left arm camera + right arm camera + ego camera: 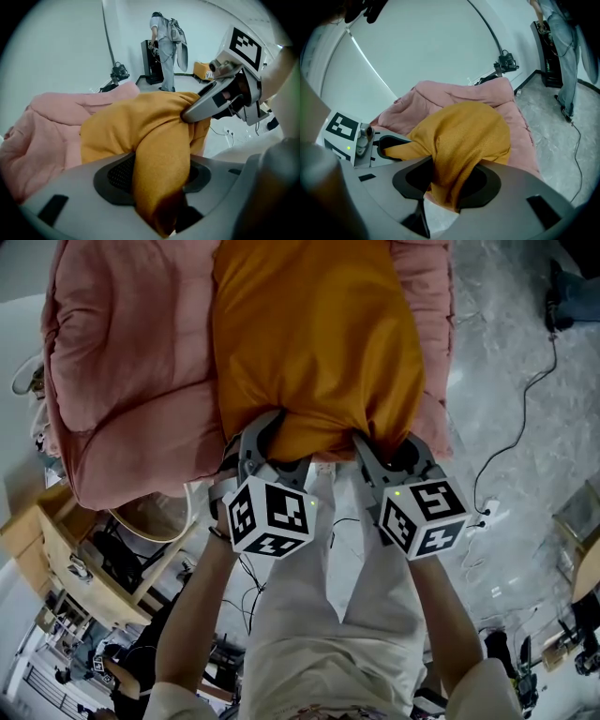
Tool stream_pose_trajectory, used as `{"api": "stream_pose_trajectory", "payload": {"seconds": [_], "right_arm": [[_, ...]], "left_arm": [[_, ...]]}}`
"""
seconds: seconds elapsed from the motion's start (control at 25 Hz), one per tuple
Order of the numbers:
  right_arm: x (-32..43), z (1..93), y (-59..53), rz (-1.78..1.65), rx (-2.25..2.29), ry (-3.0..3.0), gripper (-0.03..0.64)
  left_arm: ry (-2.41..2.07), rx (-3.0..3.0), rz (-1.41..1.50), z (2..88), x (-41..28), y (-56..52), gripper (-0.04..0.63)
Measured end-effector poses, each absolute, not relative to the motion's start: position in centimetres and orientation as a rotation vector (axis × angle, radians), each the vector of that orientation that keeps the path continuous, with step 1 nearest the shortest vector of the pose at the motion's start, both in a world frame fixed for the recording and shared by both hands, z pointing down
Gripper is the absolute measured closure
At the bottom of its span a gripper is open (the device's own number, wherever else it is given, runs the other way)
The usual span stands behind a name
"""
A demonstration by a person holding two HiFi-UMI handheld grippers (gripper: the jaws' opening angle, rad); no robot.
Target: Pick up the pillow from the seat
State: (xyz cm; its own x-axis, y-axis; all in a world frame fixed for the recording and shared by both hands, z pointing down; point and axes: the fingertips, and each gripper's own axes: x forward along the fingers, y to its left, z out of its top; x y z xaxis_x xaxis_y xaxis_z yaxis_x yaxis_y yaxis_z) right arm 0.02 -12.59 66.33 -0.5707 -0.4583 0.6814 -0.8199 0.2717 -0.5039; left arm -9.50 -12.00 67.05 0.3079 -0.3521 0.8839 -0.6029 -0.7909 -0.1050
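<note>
Down at the near edge of the pink seat (131, 381), the left gripper (264, 435) and right gripper (382, 444) both pinch the orange pillow (314, 343) lying on it. Left gripper view: jaws clamped on a bunched fold, with a person (165, 51) standing beyond. Right gripper view: jaws likewise closed on fabric.

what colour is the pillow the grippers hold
Mustard yellow; the pillow shows best in the head view.
</note>
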Motion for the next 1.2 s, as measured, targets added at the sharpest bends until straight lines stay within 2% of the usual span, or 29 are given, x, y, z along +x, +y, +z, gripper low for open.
{"api": "stream_pose_trajectory", "payload": {"seconds": [0.12,0.56,0.8,1.2], "right_arm": [[0.3,65.8,-12.7,1.191,1.172,-2.155,0.456],[2.4,58.4,-13.9,1.031,1.274,-2.249,0.472],[2.5,53.5,-14.7,0.921,1.363,-2.297,0.511],[2.8,47.7,-14.1,0.777,1.399,-2.312,0.526]], "left_arm": [[-0.909,2.319,1.425,66.8,-9.1,-12.1,0.356],[-1.105,2.316,1.194,59.9,-7.0,-13.3,0.355],[-1.174,2.336,1.125,55.2,-6.6,-14.3,0.356],[-1.197,2.289,0.998,50.6,-6.3,-13.0,0.359]]}}
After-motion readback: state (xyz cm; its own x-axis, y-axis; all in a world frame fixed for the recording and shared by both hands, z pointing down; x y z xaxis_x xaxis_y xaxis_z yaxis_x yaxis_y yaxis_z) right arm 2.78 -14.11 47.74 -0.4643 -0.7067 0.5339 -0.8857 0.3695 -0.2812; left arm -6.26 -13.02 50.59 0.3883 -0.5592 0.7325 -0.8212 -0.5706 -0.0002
